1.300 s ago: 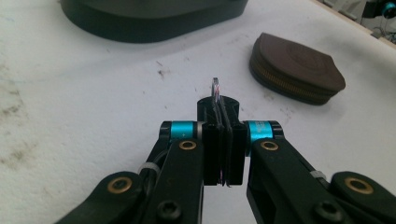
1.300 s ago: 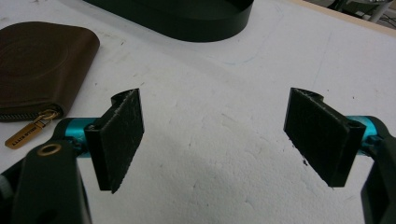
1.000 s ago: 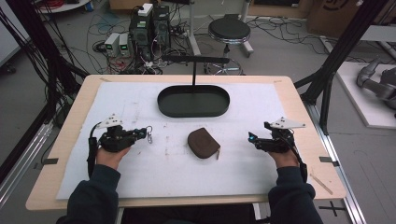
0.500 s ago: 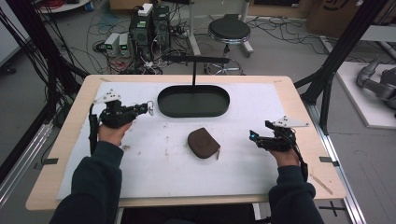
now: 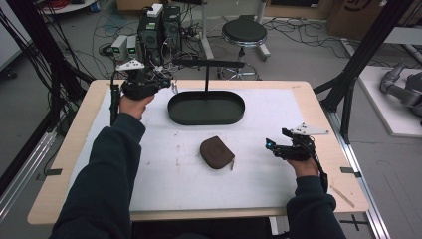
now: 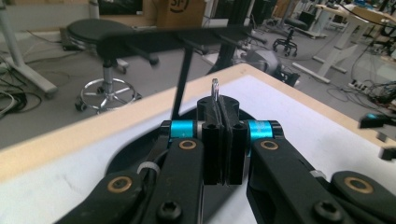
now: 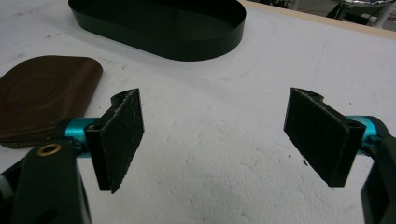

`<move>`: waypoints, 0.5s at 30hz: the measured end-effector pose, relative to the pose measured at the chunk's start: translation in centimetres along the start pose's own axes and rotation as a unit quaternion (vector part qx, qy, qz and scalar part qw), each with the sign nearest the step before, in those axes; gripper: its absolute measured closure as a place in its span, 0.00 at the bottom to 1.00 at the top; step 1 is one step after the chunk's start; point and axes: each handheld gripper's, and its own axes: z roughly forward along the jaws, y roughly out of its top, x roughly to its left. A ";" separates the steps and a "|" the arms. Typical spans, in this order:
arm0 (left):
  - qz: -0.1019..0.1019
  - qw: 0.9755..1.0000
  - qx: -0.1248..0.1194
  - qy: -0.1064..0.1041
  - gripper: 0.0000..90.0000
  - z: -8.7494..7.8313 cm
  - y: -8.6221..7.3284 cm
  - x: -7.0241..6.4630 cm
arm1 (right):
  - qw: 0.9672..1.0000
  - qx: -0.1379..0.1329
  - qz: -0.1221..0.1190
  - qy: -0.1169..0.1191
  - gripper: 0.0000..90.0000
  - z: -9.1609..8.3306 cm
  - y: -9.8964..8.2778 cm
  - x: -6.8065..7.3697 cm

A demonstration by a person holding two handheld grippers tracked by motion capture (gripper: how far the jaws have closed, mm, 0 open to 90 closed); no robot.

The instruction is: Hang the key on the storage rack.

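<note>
Brown pouch [image 5: 216,152] lies flat on the white mat in the high view, in the same spot as a second ago, well apart from both pairs of fingers. What has changed is the left gripper [image 5: 168,83]. It was low on the mat, near the person. Now it is lifted up and far back, just beside the left end of the black tray [image 5: 206,122] and just under the left end of the thin black bar [image 5: 206,63] that stands over the tray. The right gripper [image 5: 271,146] has not moved. It waits to the right of the pouch.

From the left gripper view, the two black fingers [image 6: 210,140] are pressed tight together. A small silver loop [image 6: 215,88] is pinched between them and pokes out past their tips. The bar runs across just above and ahead of the loop, and the tray sits below the fingers.

From the right gripper view, the fingers [image 7: 122,135] stand wide apart with nothing between them, only bare mat. The pouch is off to the left of the left finger, and the tray is farther ahead.

So the loop looks to have been carried up to the bar, likely to be hung on it. It is not on the bar yet, so the left fingers must keep their tight hold
</note>
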 end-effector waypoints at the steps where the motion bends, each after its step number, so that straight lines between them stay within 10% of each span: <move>1: -0.002 1.000 -0.002 0.001 0.98 0.5 0.4 0.3 | 1.000 0.000 -0.001 0.000 0.23 0.0 0.0 -0.1; 15: -0.025 0.999 0.011 0.023 0.98 3.8 1.0 3.3 | 1.000 0.004 0.007 0.001 0.23 0.0 -0.3 -0.5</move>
